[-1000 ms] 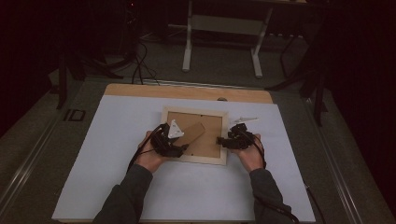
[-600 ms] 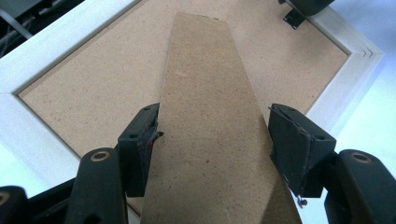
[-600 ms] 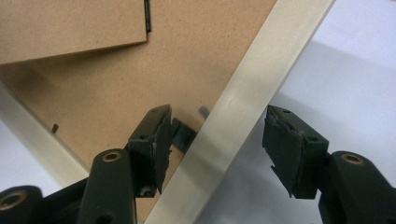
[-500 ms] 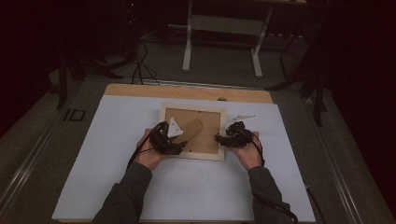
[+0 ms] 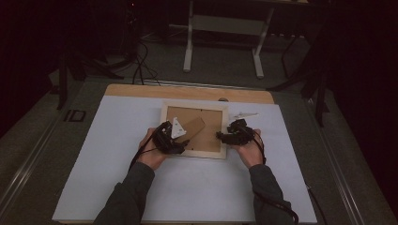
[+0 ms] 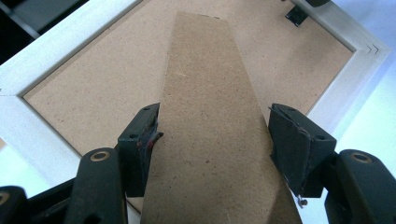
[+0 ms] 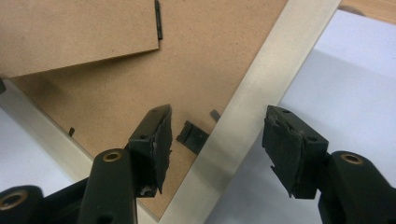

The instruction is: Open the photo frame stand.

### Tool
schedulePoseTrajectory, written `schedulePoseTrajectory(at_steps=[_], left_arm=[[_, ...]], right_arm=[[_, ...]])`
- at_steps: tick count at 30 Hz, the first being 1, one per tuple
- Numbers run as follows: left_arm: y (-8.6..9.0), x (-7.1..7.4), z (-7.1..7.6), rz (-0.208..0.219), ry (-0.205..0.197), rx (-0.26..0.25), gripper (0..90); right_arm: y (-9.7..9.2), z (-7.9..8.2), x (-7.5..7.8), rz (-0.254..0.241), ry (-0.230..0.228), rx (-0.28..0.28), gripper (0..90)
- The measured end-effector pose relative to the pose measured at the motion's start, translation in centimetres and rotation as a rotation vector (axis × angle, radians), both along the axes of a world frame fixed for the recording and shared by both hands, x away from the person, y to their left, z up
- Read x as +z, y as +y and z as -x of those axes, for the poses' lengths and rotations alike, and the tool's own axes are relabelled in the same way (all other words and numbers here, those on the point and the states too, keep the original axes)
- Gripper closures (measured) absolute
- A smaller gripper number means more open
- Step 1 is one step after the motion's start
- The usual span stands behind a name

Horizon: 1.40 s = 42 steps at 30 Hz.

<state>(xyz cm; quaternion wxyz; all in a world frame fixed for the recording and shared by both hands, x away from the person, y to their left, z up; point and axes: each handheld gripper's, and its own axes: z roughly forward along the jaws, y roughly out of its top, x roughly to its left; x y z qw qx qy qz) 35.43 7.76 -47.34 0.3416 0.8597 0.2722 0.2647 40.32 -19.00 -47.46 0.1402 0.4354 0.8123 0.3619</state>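
A pale wooden picture frame [image 5: 195, 153] lies face down on the white mat, its brown backing board [image 7: 201, 65] up. The cardboard stand [image 6: 210, 93] on the back sits between the jaws of my left gripper [image 6: 212, 133], whose pads close on its two long edges. In the high view my left gripper [image 5: 184, 140] is at the frame's lower left, with the stand [image 5: 195, 126] slanting up to the right. My right gripper [image 7: 217, 140] is open, its jaws either side of the frame's right rail [image 7: 261, 88] just over a small black clip [image 7: 191, 136]. From above, that right gripper [image 5: 220, 137] is at the frame's right edge.
The white mat [image 5: 187, 192] covers most of the table, with a wooden strip [image 5: 187, 91] along the far edge. A small white pointed piece [image 5: 244, 115] lies on the mat beyond the right hand. Dark floor, cables and a table base [image 5: 225, 28] lie beyond.
My right gripper has edged left, onto the frame's right rail. The left hand has stayed in place on the stand.
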Motion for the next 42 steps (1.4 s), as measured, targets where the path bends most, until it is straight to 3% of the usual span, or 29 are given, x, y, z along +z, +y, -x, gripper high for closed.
schedulePoseTrajectory(at_steps=[8, 20, 42], left_arm=[[-0.7, 0.2, 0.1, -0.022, -0.056, 0.015, 38.8], [-0.6, 0.0, 0.7, -0.018, -0.086, 0.015, 38.8], [-0.7, 0.0, 1.4, -0.025, -0.127, 0.007, 38.7]], right_arm=[[-0.3, -0.7, 0.5, 0.016, 0.001, -0.012, 41.5], [-0.4, -1.5, 0.0, -0.022, 0.012, -0.039, 41.8], [-0.5, -2.8, 0.4, -0.079, 0.036, -0.009, 35.6]])
